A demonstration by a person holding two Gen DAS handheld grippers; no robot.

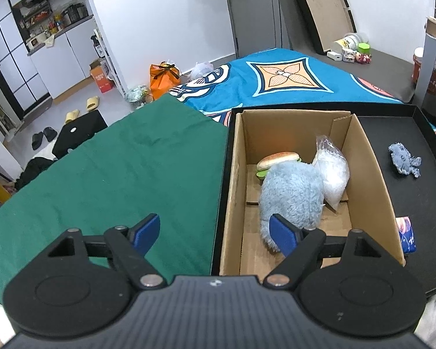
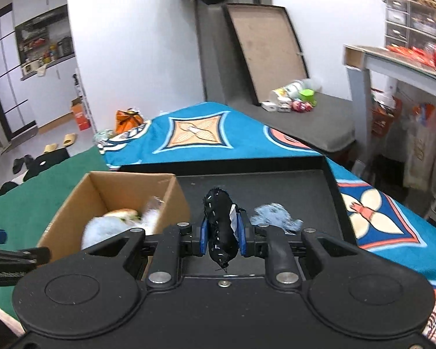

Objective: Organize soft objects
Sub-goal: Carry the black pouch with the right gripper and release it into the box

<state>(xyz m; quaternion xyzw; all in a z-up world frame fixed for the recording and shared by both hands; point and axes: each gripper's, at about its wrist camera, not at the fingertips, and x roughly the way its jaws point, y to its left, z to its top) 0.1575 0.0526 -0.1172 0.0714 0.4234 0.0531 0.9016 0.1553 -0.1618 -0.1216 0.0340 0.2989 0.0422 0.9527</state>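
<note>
A cardboard box (image 1: 372, 174) stands in a black tray (image 1: 407, 133). Inside lie a fluffy light-blue plush (image 1: 293, 195), a toy burger (image 1: 279, 160) and a clear bag of white filling (image 1: 334, 174). My left gripper (image 1: 215, 232) hangs open above the box's near left corner, its right finger over the plush, nothing between the pads. A small blue-grey plush (image 1: 404, 160) lies on the tray to the right of the box; it shows as (image 2: 276, 215) in the right wrist view. My right gripper (image 2: 222, 234) is shut on a black soft toy with white stitching (image 2: 221, 226), held above the tray beside the box (image 2: 171, 203).
A green cloth (image 1: 116, 174) covers the surface left of the tray, and a blue patterned blanket (image 1: 276, 78) lies behind it. A small printed packet (image 1: 407, 234) sits at the tray's near right. Bottles and jars (image 1: 351, 48) stand far back. Shelves (image 2: 407, 58) rise at the right.
</note>
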